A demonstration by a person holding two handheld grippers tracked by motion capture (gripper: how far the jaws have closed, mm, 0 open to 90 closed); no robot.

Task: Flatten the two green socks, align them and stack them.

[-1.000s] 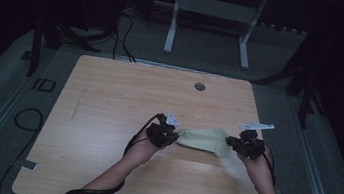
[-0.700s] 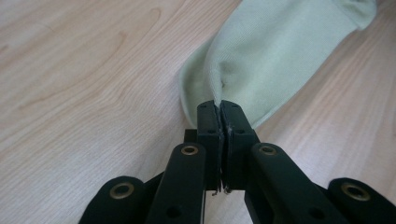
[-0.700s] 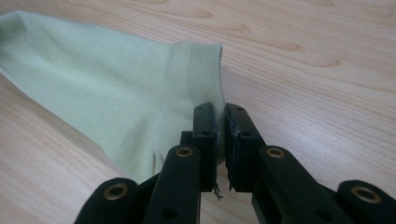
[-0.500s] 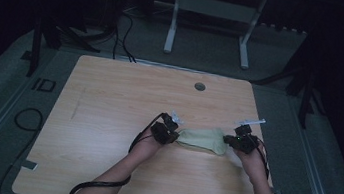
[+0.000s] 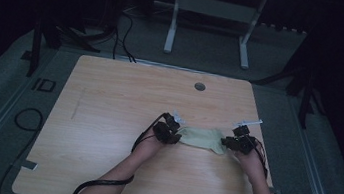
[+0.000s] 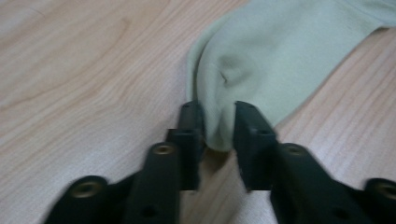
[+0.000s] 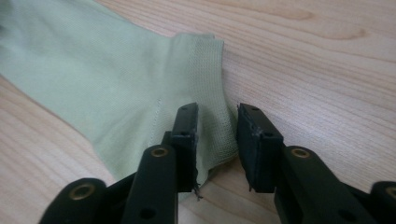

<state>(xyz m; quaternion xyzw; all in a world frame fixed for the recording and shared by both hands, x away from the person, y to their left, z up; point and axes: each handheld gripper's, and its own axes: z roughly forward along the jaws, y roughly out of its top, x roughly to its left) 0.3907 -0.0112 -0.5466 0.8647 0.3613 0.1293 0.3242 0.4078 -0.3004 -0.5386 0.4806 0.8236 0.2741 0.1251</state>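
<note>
While both sets of fingers have just been opening, pale green flat cotton sock (image 5: 201, 137) on light wooden surface (image 5: 109, 99), toe between loosened left gripper (image 6: 218, 122) fingers, ribbed cuff between released right gripper (image 7: 217, 126) fingers

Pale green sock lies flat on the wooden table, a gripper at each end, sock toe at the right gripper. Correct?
Not quite. The right gripper is at the ribbed cuff of the sock, as the right gripper view shows; the rounded toe is at the left gripper. The rest holds: it lies flat on the wooden table.
</note>
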